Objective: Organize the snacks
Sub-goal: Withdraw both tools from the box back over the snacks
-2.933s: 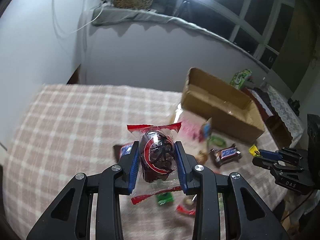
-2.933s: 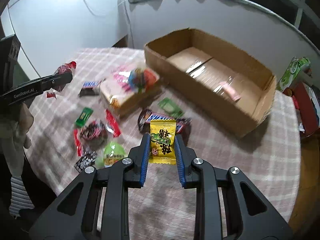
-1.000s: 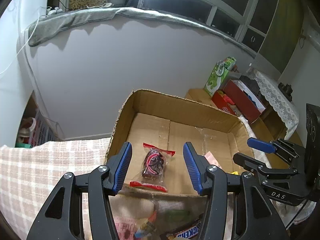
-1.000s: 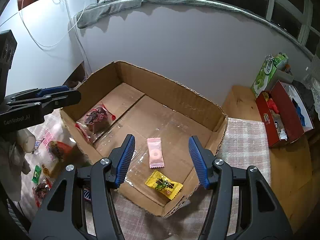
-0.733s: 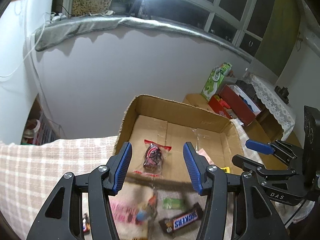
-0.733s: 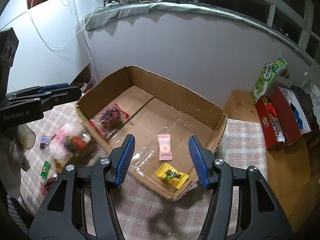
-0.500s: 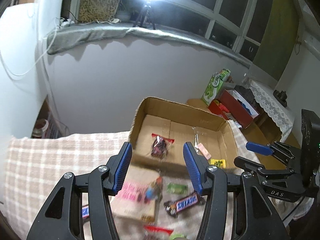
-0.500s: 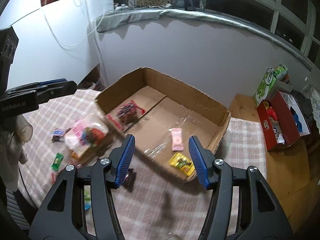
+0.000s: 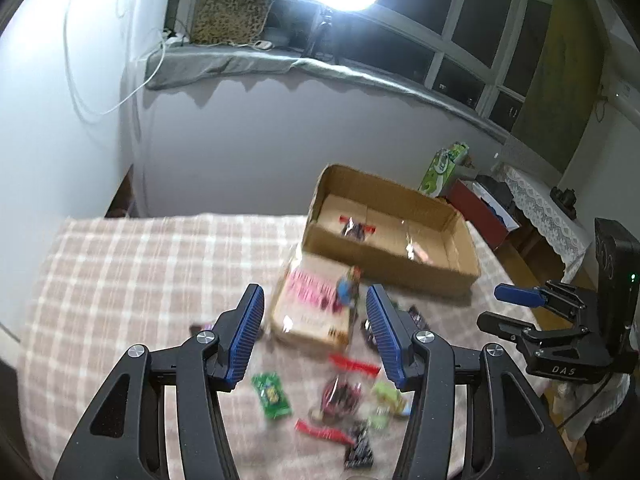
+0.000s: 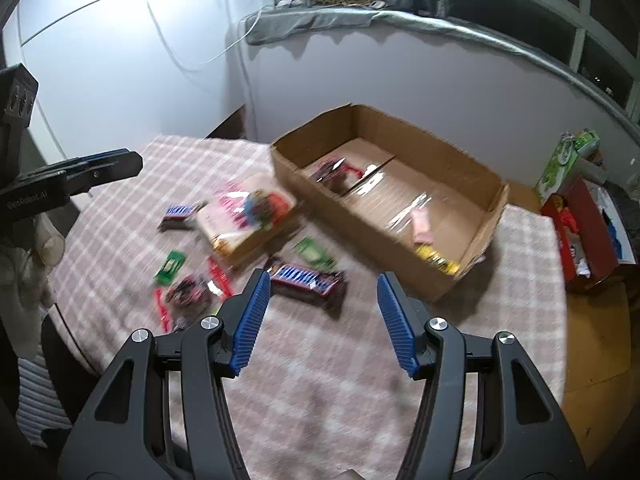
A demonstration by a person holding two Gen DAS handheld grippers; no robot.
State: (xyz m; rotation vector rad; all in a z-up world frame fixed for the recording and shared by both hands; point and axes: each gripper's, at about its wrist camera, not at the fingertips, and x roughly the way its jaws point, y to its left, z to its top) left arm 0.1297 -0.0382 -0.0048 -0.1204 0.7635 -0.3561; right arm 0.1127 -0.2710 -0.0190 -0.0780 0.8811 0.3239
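An open cardboard box (image 10: 472, 184) (image 9: 400, 264) stands at the far side of the checked tablecloth. It holds a dark red-wrapped snack (image 10: 332, 170) (image 9: 356, 230), a pink candy (image 10: 422, 220) and a yellow candy (image 10: 436, 262). Loose snacks lie in front of it: a large pink packet (image 10: 250, 212) (image 9: 316, 308), a Snickers bar (image 10: 308, 278), green candies (image 10: 172, 266) (image 9: 272, 394) and a dark red-wrapped snack (image 10: 186, 294) (image 9: 340, 394). My left gripper (image 9: 316, 336) is open and empty above the loose snacks. My right gripper (image 10: 320, 320) is open and empty above the cloth near the Snickers bar.
A red box (image 10: 588, 232) and a green carton (image 10: 568, 164) stand on a wooden surface right of the table. A grey wall runs behind the box. The table's near and left edges (image 10: 68, 320) drop off close to the snacks.
Both grippers let go of their snacks into the box, stayed open, and have pulled back and up from the box toward the loose snacks.
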